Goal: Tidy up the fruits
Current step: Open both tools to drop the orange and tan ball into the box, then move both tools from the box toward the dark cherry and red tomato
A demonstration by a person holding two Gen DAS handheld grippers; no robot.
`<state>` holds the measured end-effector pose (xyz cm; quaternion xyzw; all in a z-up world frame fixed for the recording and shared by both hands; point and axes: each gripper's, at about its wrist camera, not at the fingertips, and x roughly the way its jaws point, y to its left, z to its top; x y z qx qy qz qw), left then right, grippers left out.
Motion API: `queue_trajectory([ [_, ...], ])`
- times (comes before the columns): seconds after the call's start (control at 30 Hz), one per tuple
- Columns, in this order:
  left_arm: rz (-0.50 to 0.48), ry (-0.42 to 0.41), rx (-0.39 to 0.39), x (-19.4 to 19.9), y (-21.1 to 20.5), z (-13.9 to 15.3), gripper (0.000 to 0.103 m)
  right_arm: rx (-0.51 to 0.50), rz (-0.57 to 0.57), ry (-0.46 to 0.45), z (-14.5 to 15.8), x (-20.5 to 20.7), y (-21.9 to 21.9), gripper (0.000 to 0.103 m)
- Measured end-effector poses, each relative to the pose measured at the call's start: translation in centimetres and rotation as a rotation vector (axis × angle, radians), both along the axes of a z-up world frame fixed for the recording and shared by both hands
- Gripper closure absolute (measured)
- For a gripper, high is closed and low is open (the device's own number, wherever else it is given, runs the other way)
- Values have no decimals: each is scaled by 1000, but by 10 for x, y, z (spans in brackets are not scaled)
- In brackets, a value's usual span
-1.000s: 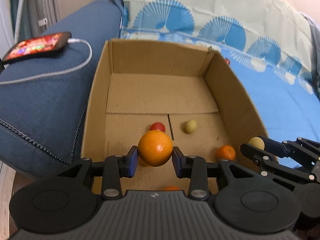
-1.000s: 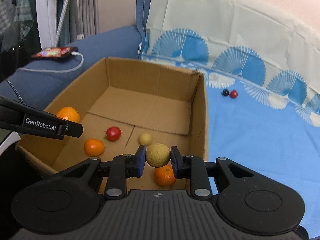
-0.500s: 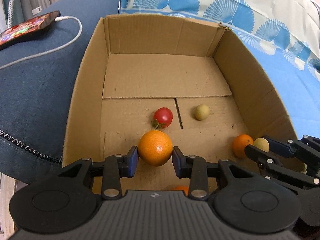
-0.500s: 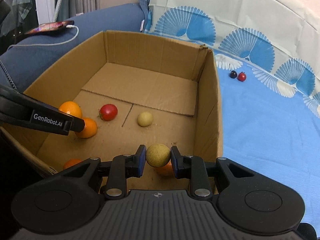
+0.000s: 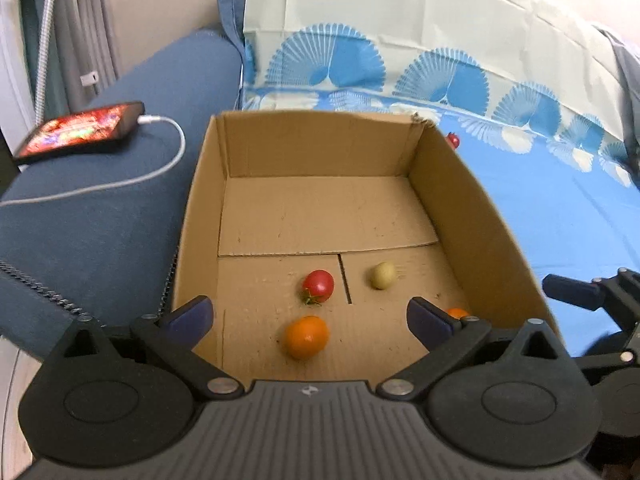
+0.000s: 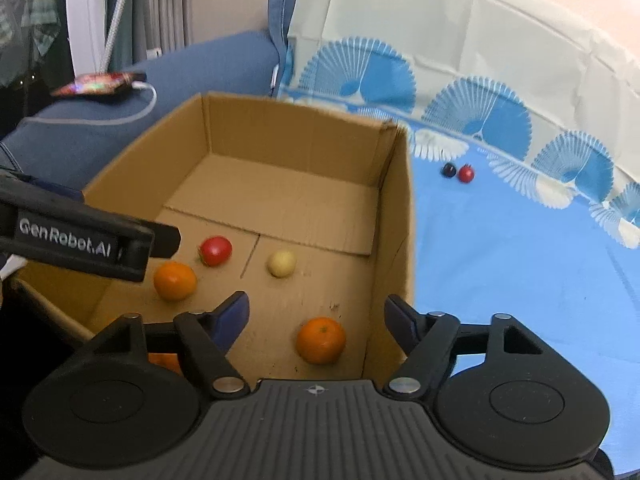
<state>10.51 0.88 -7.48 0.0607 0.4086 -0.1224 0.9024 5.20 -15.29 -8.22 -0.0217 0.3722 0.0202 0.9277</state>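
Overhead, both grippers' jaws (left gripper (image 5: 308, 316), right gripper (image 6: 316, 312)) opening, empty, above cardboard box (image 5: 472, 208).

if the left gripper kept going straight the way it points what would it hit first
Probably the orange on the cardboard box floor, lying centred just ahead of the left gripper, whose jaws are opening with nothing between them. Depth is unclear; it might meet bare box floor instead.

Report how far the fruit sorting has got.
Done: the cardboard box holds a tomato, a pale round fruit and oranges. In hand: nothing; the left gripper and right gripper hang over the box, jaws opening with nothing between them. Left: a red fruit and a dark fruit on the blue cloth.
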Motion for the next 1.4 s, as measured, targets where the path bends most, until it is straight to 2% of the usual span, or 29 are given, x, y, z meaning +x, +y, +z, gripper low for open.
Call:
queue_trajectory([
  [0.17,18,-12,-9,-33,3,18,0,-6,38,-50,24,-37,4,13],
  [0.27,31,-21,-24,-57,3,24,0,-59,68,-109,36,-60,10,9],
  [0.5,22,-129,-35,-89,-1,55,0,-86,44,-233,60,-102,11,3],
  [0.67,55,-128,-13,-99,-5,73,0,-28,33,-245,66,-131,0,3],
  [0.77,51,-128,-18,-105,-10,84,0,22,-30,-267,70,-146,-18,3],
  [0.97,-28,-178,55,-125,-45,100,0,60,-75,-352,80,-176,-38,3],
  [1.13,-100,-223,133,-143,-74,108,0,115,-85,-385,79,-188,-53,3],
  [1.4,-142,-251,183,-154,-95,111,0,146,-107,-415,78,-197,-65,3],
])
